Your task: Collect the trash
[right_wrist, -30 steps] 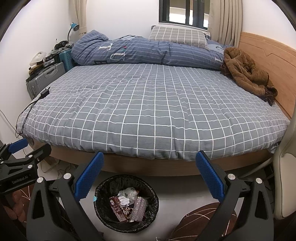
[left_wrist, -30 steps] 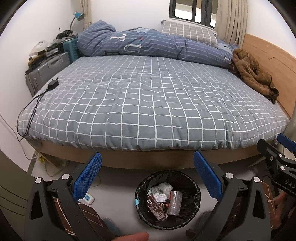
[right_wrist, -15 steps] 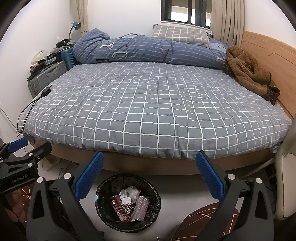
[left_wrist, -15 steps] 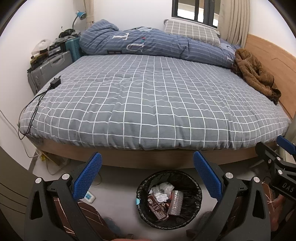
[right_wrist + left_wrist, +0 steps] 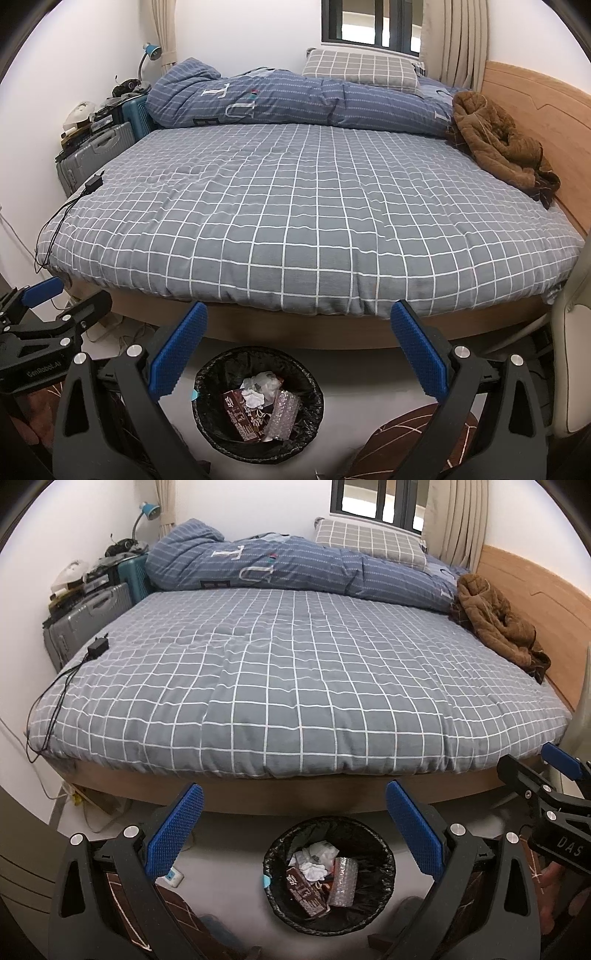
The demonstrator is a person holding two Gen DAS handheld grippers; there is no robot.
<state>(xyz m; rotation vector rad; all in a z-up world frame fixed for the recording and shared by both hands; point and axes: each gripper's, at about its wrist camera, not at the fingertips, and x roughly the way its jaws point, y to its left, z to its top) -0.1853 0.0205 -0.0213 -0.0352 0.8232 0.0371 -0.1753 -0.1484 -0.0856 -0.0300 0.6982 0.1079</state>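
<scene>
Trash [image 5: 320,872] sits in the bin [image 5: 273,886], bottom centre: light, crumply wrappers and tissue, best pinched by an edge. Left gripper [image 5: 293,830] and right gripper [image 5: 298,354] both gape, empty.

Bedroom, white walls. Wide bed with grey white-checked cover [image 5: 295,686] on a wooden base; light wooden headboard [image 5: 532,590] along the right. Dark-framed window [image 5: 369,22] in far wall, beige pleated curtains [image 5: 454,40] beside it. Grey hard-shell suitcase [image 5: 88,620] stands against the left wall. Pale floor [image 5: 354,376], evenly lit.
</scene>
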